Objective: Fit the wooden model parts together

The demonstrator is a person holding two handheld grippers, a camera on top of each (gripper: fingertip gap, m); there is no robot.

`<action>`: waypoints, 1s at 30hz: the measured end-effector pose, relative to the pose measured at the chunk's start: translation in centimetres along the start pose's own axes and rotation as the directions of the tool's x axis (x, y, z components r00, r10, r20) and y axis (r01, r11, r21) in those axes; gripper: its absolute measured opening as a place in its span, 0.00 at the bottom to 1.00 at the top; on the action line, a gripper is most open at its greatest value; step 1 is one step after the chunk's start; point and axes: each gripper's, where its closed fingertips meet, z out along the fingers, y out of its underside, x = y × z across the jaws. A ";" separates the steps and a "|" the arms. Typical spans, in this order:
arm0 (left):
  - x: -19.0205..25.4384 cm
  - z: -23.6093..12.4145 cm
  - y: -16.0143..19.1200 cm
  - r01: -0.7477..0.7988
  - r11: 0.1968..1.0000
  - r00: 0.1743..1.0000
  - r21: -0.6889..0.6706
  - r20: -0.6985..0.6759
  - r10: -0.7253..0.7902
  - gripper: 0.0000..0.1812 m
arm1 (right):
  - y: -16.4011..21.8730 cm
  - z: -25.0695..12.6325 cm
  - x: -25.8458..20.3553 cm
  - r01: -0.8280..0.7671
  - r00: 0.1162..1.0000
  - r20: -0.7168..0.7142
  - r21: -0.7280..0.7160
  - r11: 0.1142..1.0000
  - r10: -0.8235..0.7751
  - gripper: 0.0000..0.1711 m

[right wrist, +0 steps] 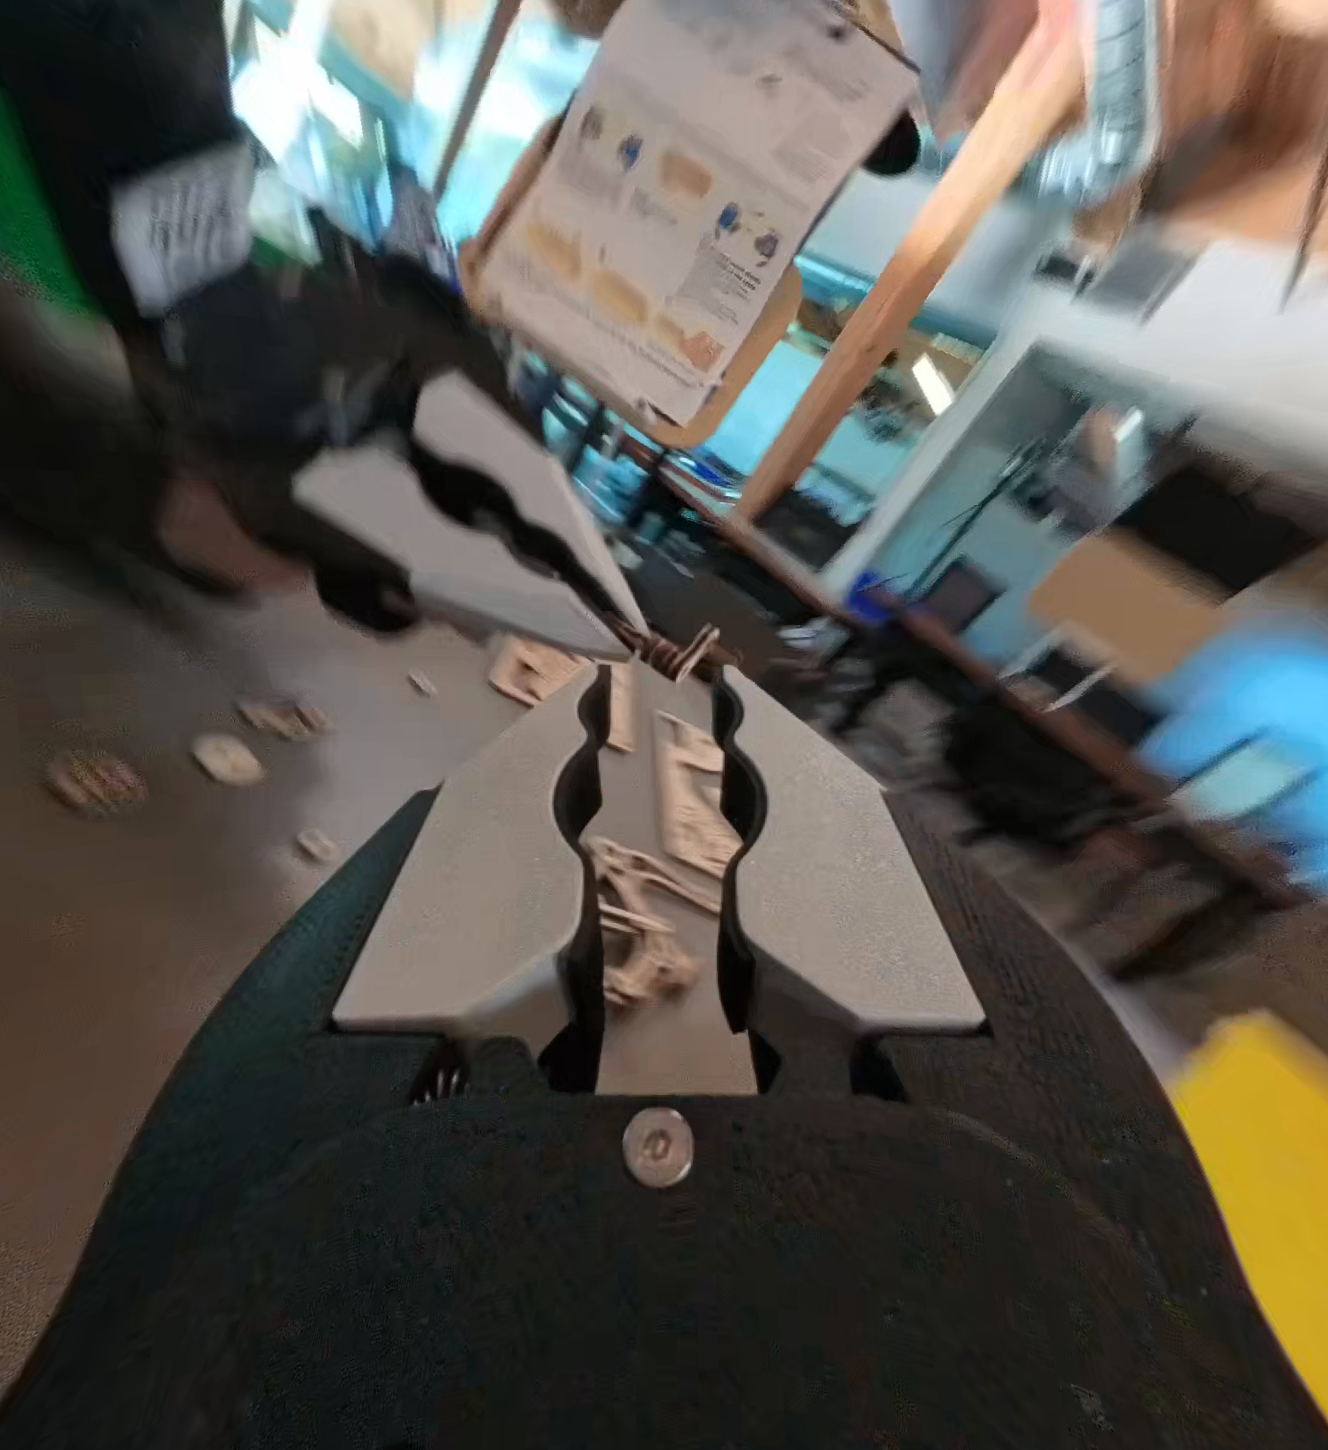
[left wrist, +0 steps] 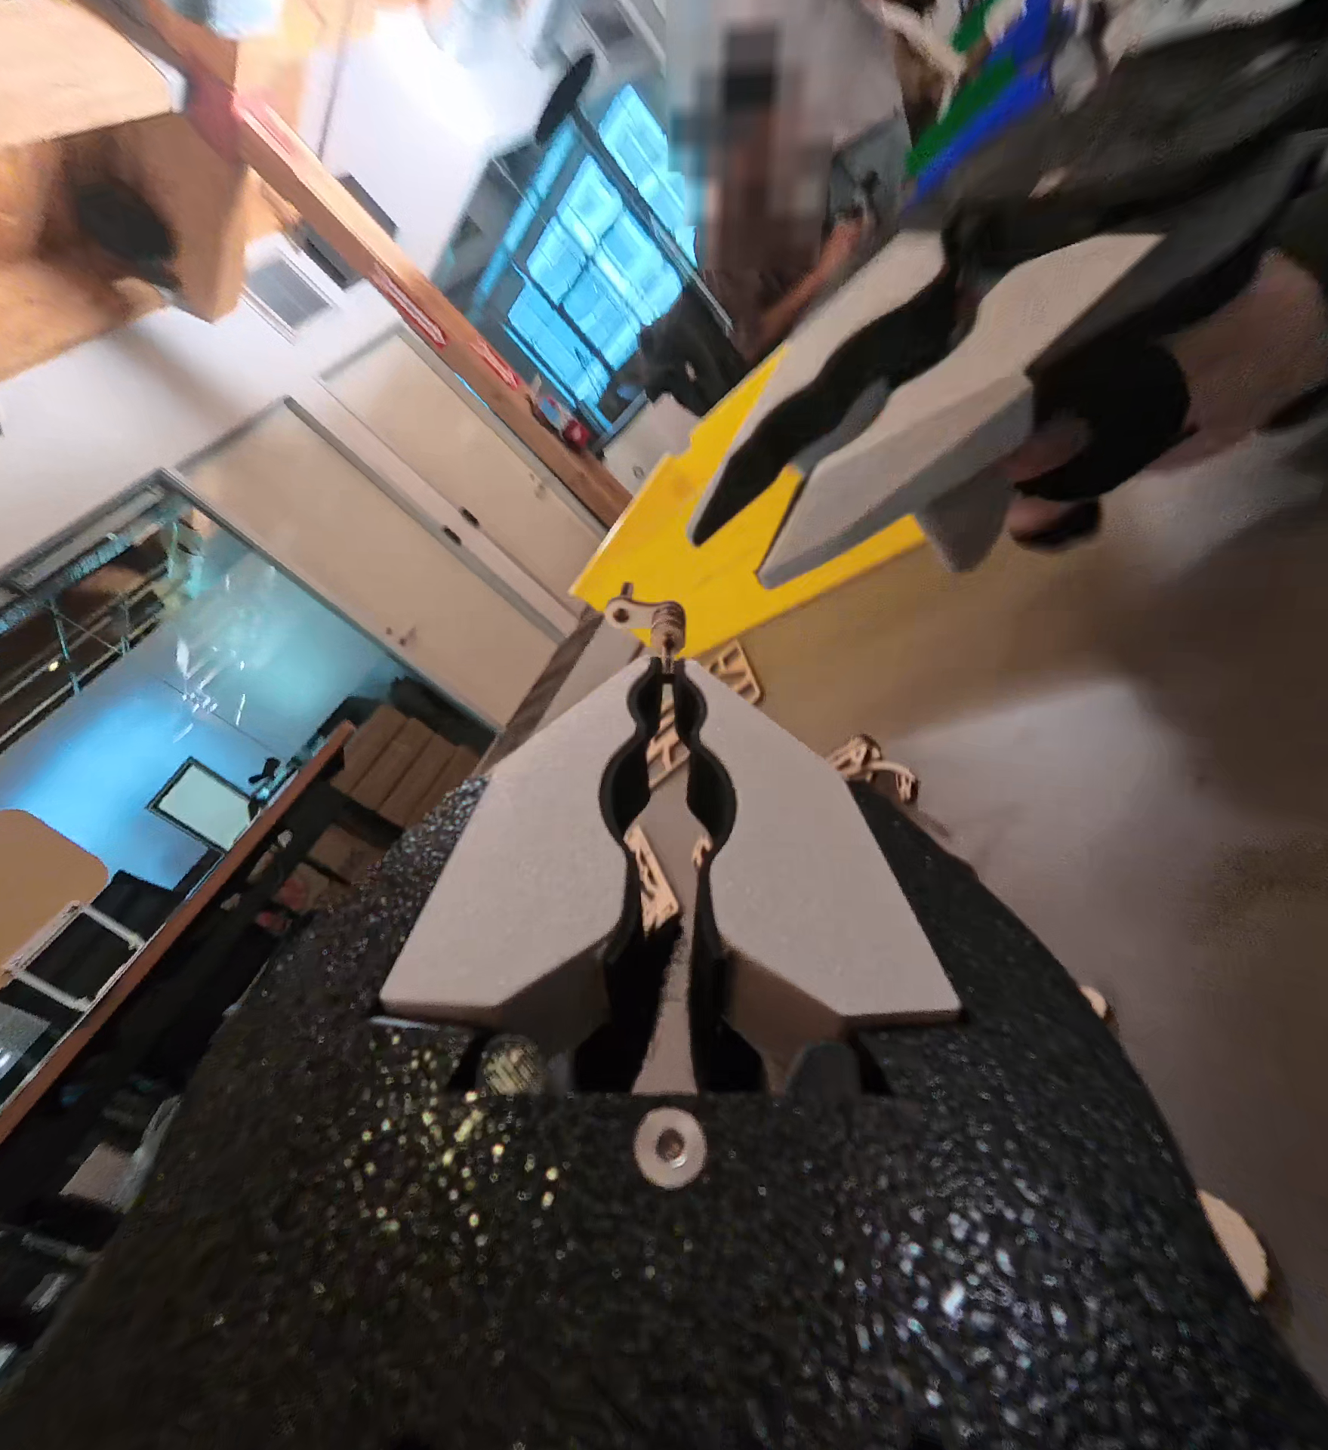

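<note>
My left gripper (left wrist: 664, 667) is shut on a small wooden axle part (left wrist: 649, 616) with little discs and a flat link at its end, held above the table. The same part (right wrist: 680, 651) shows in the right wrist view, at the tips of the left gripper (right wrist: 629, 639). My right gripper (right wrist: 664, 679) is open and empty, its tips just short of the part. It also shows in the left wrist view (left wrist: 735, 557), above and right of the part. Loose wooden pieces (right wrist: 637, 926) lie on the table below.
A yellow board (left wrist: 668, 549) lies on the grey table (left wrist: 1115, 785) behind the grippers and shows in the right wrist view (right wrist: 1304, 1216). Wooden discs (right wrist: 225, 757) and flat cut sheets (right wrist: 692, 800) are scattered on the table. A gloved hand (left wrist: 1100, 424) holds the right gripper.
</note>
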 end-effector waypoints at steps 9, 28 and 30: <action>0.3 -0.5 -1.8 0.055 0.988 0.998 0.145 -0.007 -0.055 0.00 | -1.0 1.5 0.5 -0.855 0.506 0.282 0.038 0.517 0.815 0.12; 2.9 -0.5 9.1 0.387 0.783 0.773 -0.487 -0.292 -0.563 0.20 | 7.5 3.4 1.8 -0.540 0.832 -0.095 -0.368 0.757 0.547 0.03; 3.1 -0.5 10.1 0.372 0.774 0.777 -0.511 -0.285 -0.562 0.21 | 7.6 3.4 2.1 -0.519 0.849 -0.121 -0.367 0.772 0.514 0.03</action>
